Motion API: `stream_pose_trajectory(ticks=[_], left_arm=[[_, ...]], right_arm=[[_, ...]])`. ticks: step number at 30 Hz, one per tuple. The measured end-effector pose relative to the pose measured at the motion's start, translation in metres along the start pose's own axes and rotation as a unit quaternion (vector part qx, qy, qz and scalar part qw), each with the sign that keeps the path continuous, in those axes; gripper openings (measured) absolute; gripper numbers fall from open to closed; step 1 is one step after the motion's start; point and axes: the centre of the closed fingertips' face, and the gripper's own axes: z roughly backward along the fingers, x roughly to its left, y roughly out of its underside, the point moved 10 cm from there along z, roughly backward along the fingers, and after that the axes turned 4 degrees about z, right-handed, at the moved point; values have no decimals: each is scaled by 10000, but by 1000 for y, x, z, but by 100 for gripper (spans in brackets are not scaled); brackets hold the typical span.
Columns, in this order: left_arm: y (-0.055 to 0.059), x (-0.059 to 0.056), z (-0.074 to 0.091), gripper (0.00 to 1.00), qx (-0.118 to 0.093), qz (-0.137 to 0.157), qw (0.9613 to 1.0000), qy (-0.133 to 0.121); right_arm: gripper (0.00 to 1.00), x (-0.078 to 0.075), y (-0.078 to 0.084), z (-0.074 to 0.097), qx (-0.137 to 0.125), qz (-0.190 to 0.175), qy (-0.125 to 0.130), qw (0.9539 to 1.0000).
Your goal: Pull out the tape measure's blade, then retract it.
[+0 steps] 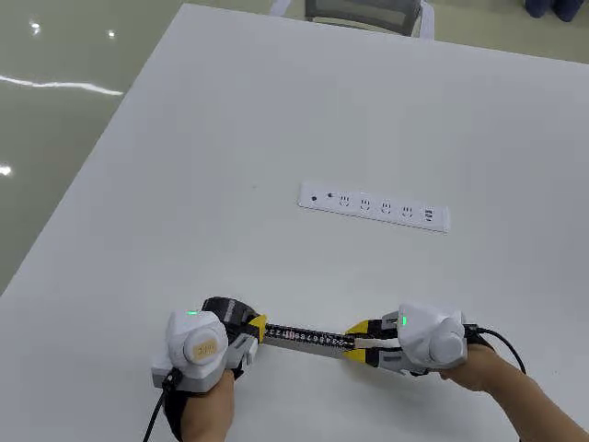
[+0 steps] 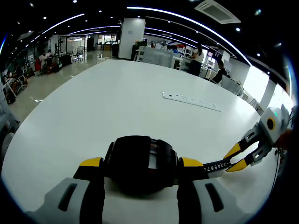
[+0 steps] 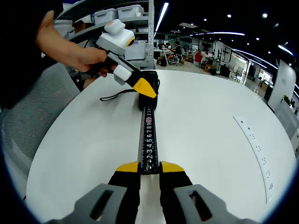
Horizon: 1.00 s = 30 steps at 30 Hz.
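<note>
Here, left hand: at the bottom of the head view, near the front edge of the table. It is wrapped round the handle of the left gripper and points it to the right and a bit away from the person.
Right hand: low on the right side, with the arm coming in from the corner. It points the right gripper to the left, so the two grippers face each other.
Left gripper's grip: its two yellow tips are pressed on the sides of the tape measure, one on each side of the black case.
Right gripper's grip: its yellow tips are close together and pinch the end of the blade.
Where the tape measure is: on the table just in front of the person, between the two grippers, with the case on the left.
Which way it points: the blade is out of the case and runs straight from left to right, and its numbers face up. It is black with white numbers. I cannot tell if it touches the table.
Strap: a thin black loop lies on the table beside the case.
Power strip: long and white, flat on the table, well apart from the grippers, farther back.
Chair: at the far edge of the table.
</note>
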Motion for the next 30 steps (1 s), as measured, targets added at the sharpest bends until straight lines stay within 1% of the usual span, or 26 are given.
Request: stream_pose_trajectory(ticks=[19,30], left_arm=[[0,0,0,59,21,-37,10000,-10],[-1,0,0,58,50,1,10000,18]], right_arm=[[14,0,0,-2,10,25,-10,10000],[14,0,-4,-5,-28,26,-13,10000]])
